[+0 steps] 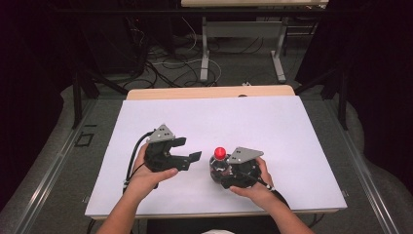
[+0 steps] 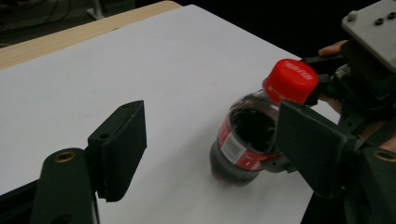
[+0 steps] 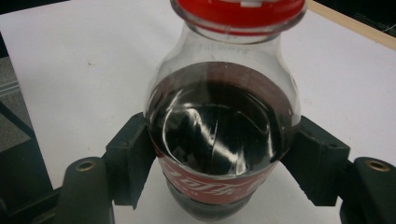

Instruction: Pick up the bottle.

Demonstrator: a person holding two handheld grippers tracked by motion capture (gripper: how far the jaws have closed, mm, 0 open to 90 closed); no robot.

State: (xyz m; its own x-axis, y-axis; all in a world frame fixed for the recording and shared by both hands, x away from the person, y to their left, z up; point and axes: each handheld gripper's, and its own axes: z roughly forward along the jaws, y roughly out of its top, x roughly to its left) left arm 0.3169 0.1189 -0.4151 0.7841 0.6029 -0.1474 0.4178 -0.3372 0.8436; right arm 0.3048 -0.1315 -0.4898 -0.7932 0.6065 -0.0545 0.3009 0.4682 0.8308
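Red-capped cola bottle (image 1: pixel 219 164) clamped upright by right gripper (image 1: pixel 229 176); left gripper (image 1: pixel 187 151) hovers beside, jaws apart

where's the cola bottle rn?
In the high view, the cola bottle stands on the white table, right of centre near the front edge, clamped by the right hand-held gripper. The open left hand-held gripper is just to its left.

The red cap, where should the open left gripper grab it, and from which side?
Judging by its pose, grip the cap around its round rim, coming from the bottle's free left side with the left gripper; the right gripper clamps the body below.
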